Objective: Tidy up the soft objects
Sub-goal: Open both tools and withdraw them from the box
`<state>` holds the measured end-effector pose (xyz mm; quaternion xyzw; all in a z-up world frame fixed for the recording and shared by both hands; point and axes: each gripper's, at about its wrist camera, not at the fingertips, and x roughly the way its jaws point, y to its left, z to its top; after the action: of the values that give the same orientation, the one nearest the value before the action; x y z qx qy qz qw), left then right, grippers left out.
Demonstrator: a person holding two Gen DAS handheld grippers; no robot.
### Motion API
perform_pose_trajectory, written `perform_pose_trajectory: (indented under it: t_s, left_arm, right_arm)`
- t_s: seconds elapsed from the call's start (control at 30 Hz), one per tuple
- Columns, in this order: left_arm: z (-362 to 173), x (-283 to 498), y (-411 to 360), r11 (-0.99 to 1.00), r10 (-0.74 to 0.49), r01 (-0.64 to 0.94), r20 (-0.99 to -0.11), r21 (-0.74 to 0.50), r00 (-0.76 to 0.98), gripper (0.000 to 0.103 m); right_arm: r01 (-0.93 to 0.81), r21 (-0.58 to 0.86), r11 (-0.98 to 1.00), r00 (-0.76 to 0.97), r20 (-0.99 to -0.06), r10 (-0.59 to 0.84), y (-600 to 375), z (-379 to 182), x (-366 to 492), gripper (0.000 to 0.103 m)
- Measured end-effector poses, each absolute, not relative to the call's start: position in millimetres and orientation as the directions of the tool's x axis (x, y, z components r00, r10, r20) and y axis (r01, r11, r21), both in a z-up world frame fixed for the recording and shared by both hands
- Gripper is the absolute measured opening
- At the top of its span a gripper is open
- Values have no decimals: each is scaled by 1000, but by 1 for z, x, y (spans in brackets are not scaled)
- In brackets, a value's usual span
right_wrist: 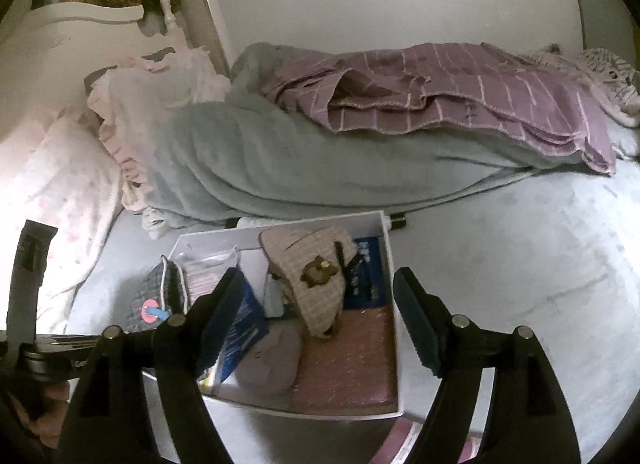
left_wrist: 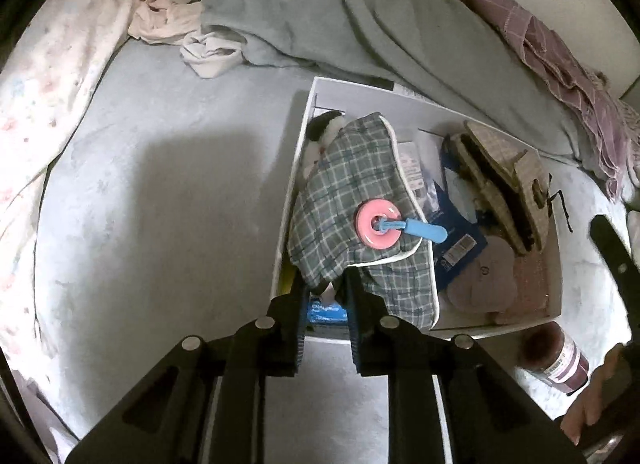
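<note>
Bedding carries the white box [left_wrist: 558, 260]; left gripper [left_wrist: 325, 284] pinches plaid cloth [left_wrist: 352, 184] into its left side, right gripper [right_wrist: 320, 296] spread, empty.

A pale grey bed [right_wrist: 520, 264] carries a white box [right_wrist: 390, 264], a rumpled green blanket [right_wrist: 260, 168], a floral pillow [left_wrist: 48, 104] and a dark jar [left_wrist: 556, 356].

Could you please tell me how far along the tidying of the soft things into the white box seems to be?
Done: beige plaid slippers lie in the white box. In hand: left tool grips the green plaid cloth over the box. Left: grey blanket and purple throw unsorted.
</note>
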<state>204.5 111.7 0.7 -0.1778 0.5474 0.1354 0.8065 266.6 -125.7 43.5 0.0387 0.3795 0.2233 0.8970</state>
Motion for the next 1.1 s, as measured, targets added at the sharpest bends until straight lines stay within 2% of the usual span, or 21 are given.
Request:
perform_pose_trajectory:
  t_s: [0.1, 0.2, 0.27, 0.33, 0.47, 0.57, 0.73, 0.93, 1.1]
  left_arm:
    - [-3, 208, 102, 904, -8, -397, -934, -160, 358, 24]
    - [3, 206, 97, 904, 19, -400, -921, -150, 389, 25]
    - [10, 200, 92, 912, 30, -384, -909, -145, 415, 30]
    - [16, 196, 88, 919, 24, -363, -894, -157, 448, 40]
    - [27, 176, 81, 929, 15, -326, -859, -177, 511, 49]
    - [31, 160, 78, 940, 12, -289, -832, -180, 555, 50]
    - [28, 145, 75, 938, 6, -280, -798, -204, 603, 50]
    - [26, 138, 57, 955, 71, -267, -767, -133, 638, 50]
    - [28, 126, 52, 952, 76, -266, -730, -149, 679, 50]
  right_arm:
    - [-377, 264, 888, 568, -691, 447, -122, 34, 267, 77]
    - [-399, 245, 883, 547, -710, 444, -116, 26, 261, 78]
    - [-420, 209, 883, 546, -719, 430, -113, 23, 255, 82]
    - [-444, 166, 881, 554, -722, 415, -110, 20, 248, 85]
    - [-447, 131, 885, 563, -728, 392, -115, 14, 237, 87]
    - [-442, 115, 889, 566, -734, 376, -124, 10, 226, 87]
    - [-450, 107, 886, 622, -674, 397, -135, 25, 211, 87]
    - [-467, 77, 881, 680, -606, 414, -138, 40, 188, 87]
    - [-468, 30, 883, 717, -572, 399, -145, 42, 165, 88]
